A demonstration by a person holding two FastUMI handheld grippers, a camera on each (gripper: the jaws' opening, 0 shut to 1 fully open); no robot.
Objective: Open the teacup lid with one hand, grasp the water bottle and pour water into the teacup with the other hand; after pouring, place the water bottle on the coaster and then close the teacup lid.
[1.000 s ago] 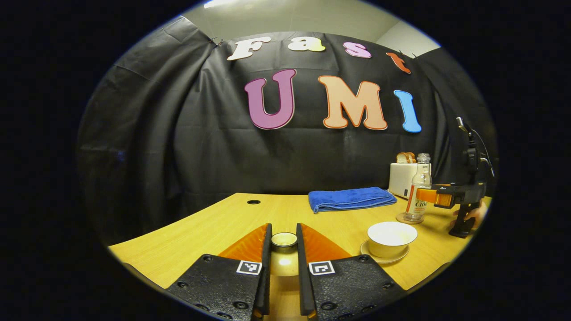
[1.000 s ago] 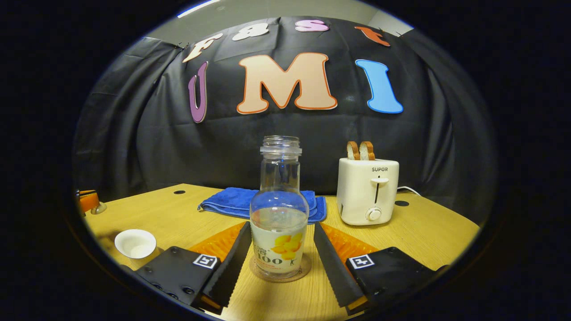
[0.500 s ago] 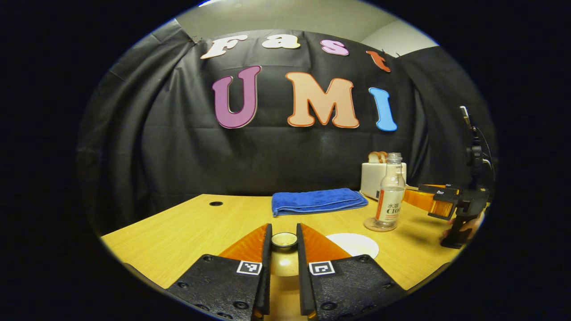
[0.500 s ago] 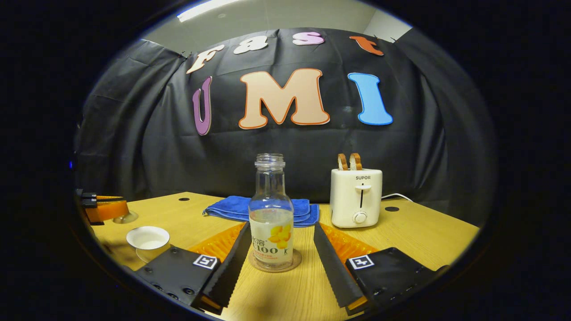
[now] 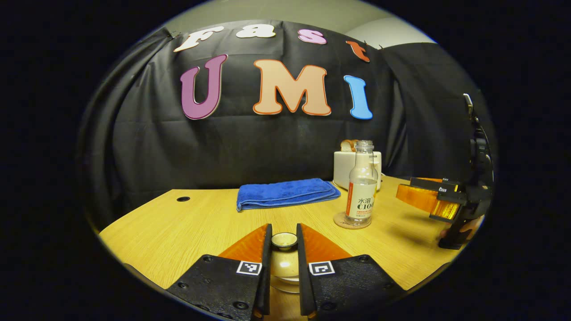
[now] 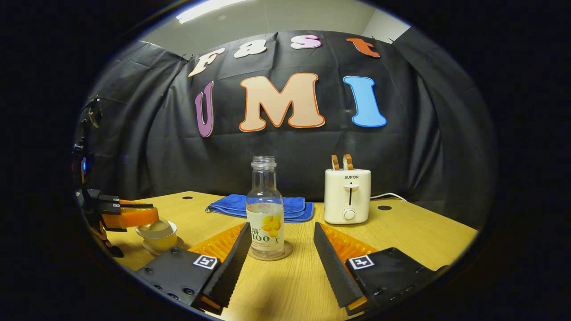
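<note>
My left gripper (image 5: 283,231) is shut on the small round knob (image 5: 284,240) of the pale teacup lid (image 5: 284,270). In the right gripper view the left gripper (image 6: 134,216) holds that lid (image 6: 154,228) level right over the teacup (image 6: 159,241) on its saucer; I cannot tell whether lid and rim touch. The clear water bottle (image 6: 265,213), uncapped and partly full, stands upright on the round coaster (image 6: 271,255). My right gripper (image 6: 282,225) is open, its fingers wide apart just in front of the bottle and not touching it. The bottle (image 5: 361,191) and right gripper (image 5: 417,196) also show in the left gripper view.
A folded blue towel (image 6: 258,207) lies behind the bottle. A white toaster (image 6: 347,196) with two bread slices stands at the back right, its cord trailing right. The wooden table (image 6: 415,232) has small round holes near its back edge. A hand (image 5: 468,225) grips the right gripper's handle.
My left gripper has carried the lid right and down until it sits over the teacup. The right gripper has drawn back from the bottle, still open.
</note>
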